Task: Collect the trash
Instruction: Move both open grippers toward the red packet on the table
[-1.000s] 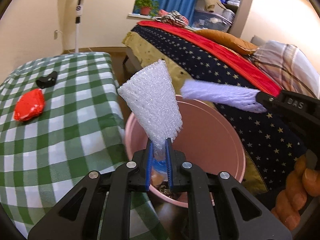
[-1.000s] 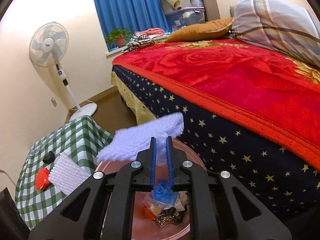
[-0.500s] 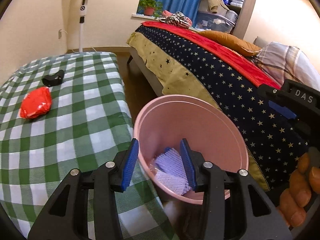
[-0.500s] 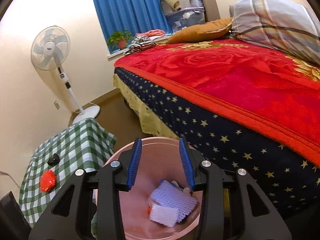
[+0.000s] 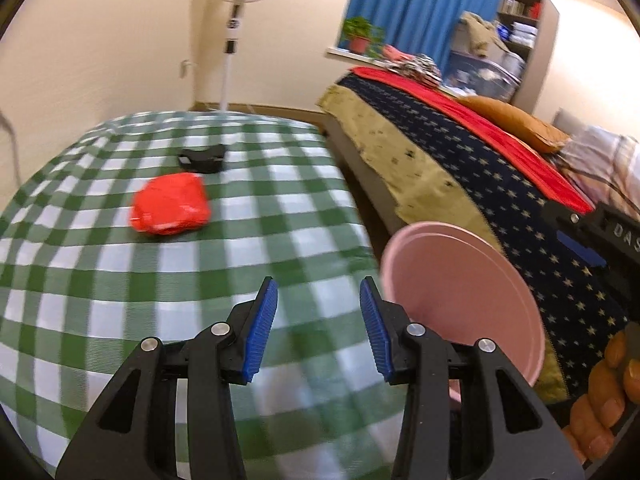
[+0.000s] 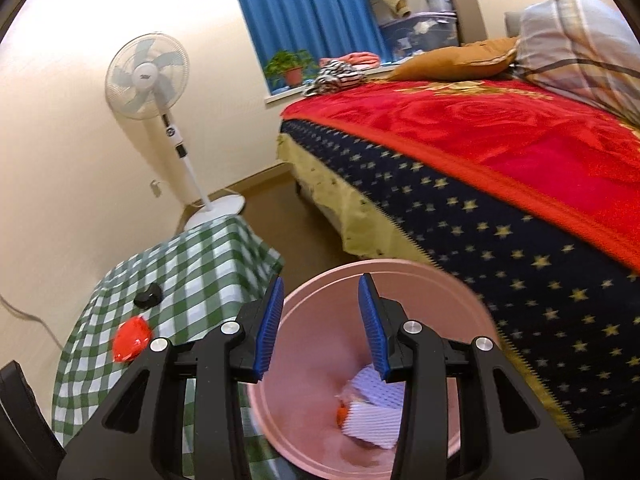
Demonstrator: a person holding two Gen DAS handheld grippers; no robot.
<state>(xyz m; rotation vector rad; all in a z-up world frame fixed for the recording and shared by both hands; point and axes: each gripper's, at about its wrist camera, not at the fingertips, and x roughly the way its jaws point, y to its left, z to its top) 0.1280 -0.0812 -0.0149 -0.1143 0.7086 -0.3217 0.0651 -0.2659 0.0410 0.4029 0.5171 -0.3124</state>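
Both jaws now stand apart and empty: the left gripper (image 5: 315, 326) and right gripper (image 6: 320, 326) have let go, and the white foam nets (image 6: 374, 412) lie inside the pink bin (image 6: 476, 312). Left of the bin, a red wrapper (image 5: 171, 209) remains on the checked table (image 5: 100, 280), likely next.

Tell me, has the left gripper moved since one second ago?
Yes. The left gripper was over the pink bin; now it is left of it, over the checked tablecloth.

tablecloth (image 5: 120, 280) mostly bare | pink bin (image 5: 460, 280) – bed (image 5: 480, 184) crowd right
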